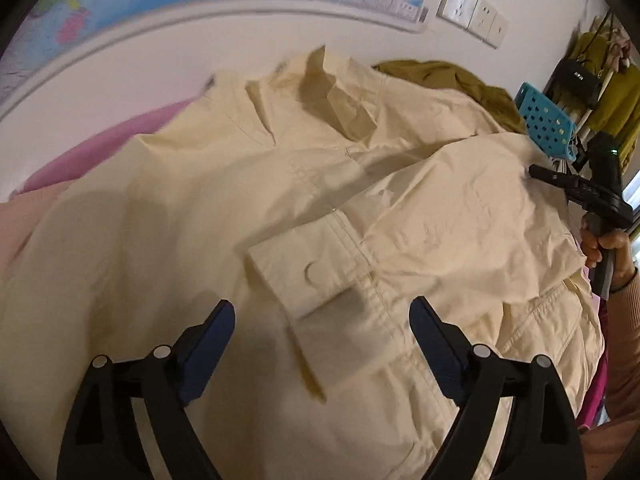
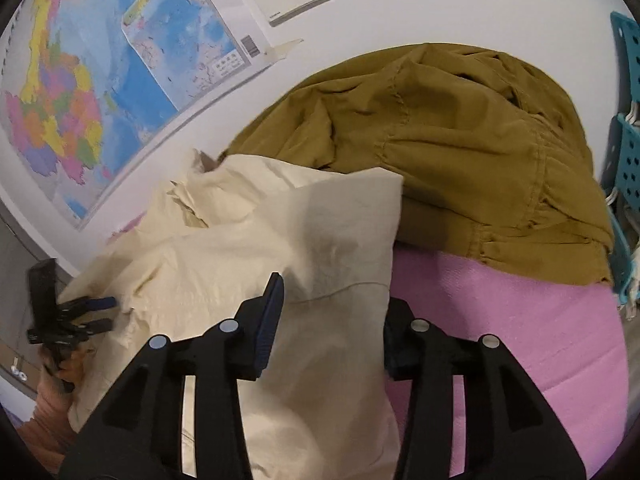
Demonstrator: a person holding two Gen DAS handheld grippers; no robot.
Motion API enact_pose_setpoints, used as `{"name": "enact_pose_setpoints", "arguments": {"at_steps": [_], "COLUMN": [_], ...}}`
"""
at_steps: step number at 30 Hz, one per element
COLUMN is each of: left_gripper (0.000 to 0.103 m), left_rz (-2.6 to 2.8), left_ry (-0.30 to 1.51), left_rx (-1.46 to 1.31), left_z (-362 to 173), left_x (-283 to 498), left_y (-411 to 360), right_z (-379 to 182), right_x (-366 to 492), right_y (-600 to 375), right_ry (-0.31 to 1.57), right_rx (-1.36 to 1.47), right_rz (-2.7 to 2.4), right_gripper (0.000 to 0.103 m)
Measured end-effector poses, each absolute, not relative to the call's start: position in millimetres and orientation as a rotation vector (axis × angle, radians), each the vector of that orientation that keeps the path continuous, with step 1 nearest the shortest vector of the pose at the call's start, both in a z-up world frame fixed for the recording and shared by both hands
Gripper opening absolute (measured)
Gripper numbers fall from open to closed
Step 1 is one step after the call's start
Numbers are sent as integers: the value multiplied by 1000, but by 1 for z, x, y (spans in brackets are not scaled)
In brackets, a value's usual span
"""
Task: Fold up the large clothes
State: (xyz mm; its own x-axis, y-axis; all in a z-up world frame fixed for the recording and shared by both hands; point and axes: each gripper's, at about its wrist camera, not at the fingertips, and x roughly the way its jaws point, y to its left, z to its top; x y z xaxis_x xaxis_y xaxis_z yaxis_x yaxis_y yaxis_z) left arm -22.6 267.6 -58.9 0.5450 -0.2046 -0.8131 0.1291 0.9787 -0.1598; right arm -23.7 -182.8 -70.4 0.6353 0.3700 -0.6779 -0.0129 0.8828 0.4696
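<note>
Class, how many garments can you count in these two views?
2. The cream jacket lies spread on the pink surface; the olive garment is heaped behind it by the wall. Others may be hidden.

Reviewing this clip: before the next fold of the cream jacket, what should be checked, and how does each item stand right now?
1. Left gripper open above the jacket: ok.
2. Right gripper open, jacket edge between its fingers: ok.
3. Sleeve cuff laid across the cream jacket front: ok.
4. Collar flat: not ok, it stands rumpled.
5. Olive garment apart from the jacket: not ok, the jacket overlaps it.
6. Hem straight: cannot tell.
</note>
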Motion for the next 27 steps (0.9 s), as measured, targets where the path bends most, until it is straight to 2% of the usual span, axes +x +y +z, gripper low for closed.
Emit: {"name": "enact_pose_setpoints", "arguments": {"at_steps": [1,2,3,4,5,6,11,14,15,20,21,23,24,27], "left_gripper": [85,71,46,36,21,14,13,21,27,36,42,45,52,60], "left_rz": [-207,-205,-164,-129,-109,-100,-58,-41,-20,-8,1,-3,-12,-34], "left_ry": [987,1002,1021,1023,1006,965,852,917,929,944,936,910,893,809], "left_rx": [-84,-73,-46,-30,-30,-57,-131,-81,-55,-70,-61,-56,-53,-19], "left_z": [-62,-68,-75,-78,-76,-70,-39,-50,-55,-61,-59,-53,-49,-29], "left_x": [-19,-12,-5,-5,-5,-10,-40,-40,-39,-39,-43,-53,-60,-96], "left_y": [265,263,259,258,259,265,293,290,287,291,292,289,288,289], "right_z": [-69,-67,-65,-62,-58,-54,-15,-2,-2,-38,-50,-72,-84,-95], "right_x": [-26,-26,-27,-27,-28,-27,-46,-45,-40,1,12,25,31,35], "right_y": [-182,-182,-182,-181,-181,-181,-173,-138,-117,-45,-34,-23,-20,-25], "right_ry": [858,852,849,846,839,829,697,681,699,845,890,952,1000,1032], "right_rx": [449,449,451,447,443,445,351,281,217,77,47,-2,-17,-6], "right_rz": [222,217,218,211,200,195,120,254,306,419,430,405,395,369], "right_gripper": [47,47,48,49,50,50,52,52,52,50,49,49,49,48]}}
